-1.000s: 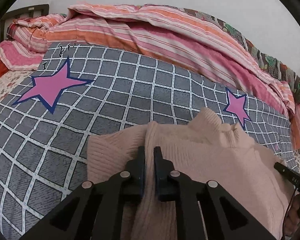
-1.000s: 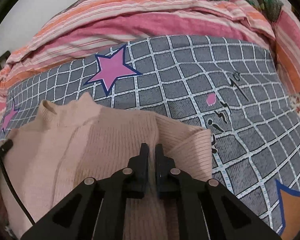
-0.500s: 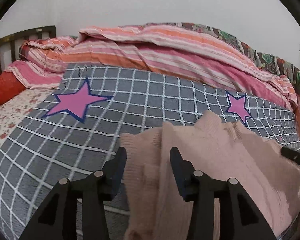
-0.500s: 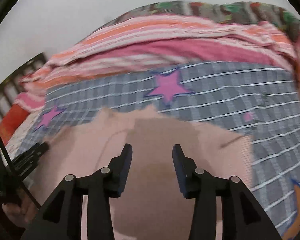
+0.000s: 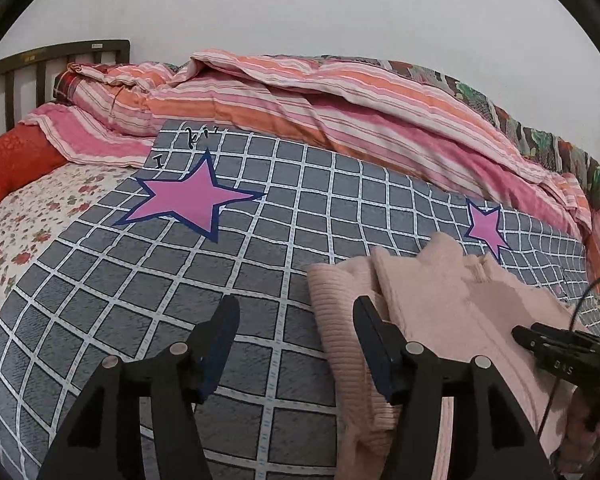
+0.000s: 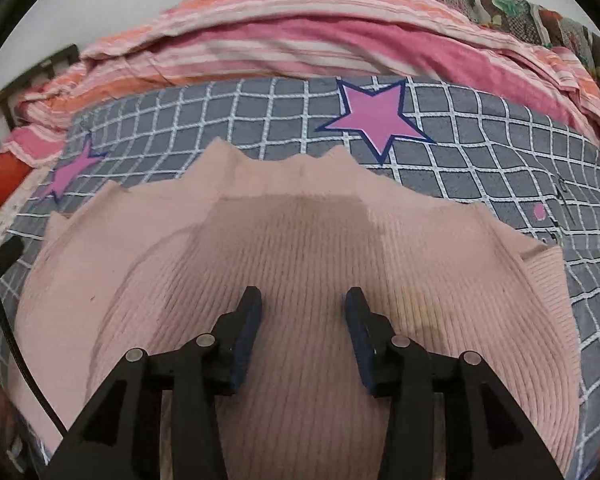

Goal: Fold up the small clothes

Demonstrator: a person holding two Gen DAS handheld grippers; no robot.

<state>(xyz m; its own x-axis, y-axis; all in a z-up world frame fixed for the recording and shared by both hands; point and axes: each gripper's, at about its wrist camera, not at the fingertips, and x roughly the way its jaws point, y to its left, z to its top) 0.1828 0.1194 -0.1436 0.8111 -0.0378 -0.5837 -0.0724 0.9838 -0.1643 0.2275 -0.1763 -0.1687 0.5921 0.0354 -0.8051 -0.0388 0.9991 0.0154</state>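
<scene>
Left wrist view: your left tongs (image 5: 296,328) gape wide, empty, over the checked blanket (image 5: 180,288); the pink sweater (image 5: 440,320) lies lower right. Your right tongs (image 6: 302,322) gape wide above the sweater (image 6: 300,248), gripping nothing.

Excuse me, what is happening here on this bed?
A person with a gripper in each hand is folding a pink knit sweater on a grey checked blanket. Both the left gripper and the right gripper are open and hold nothing. The sweater lies with its sides folded in.
</scene>
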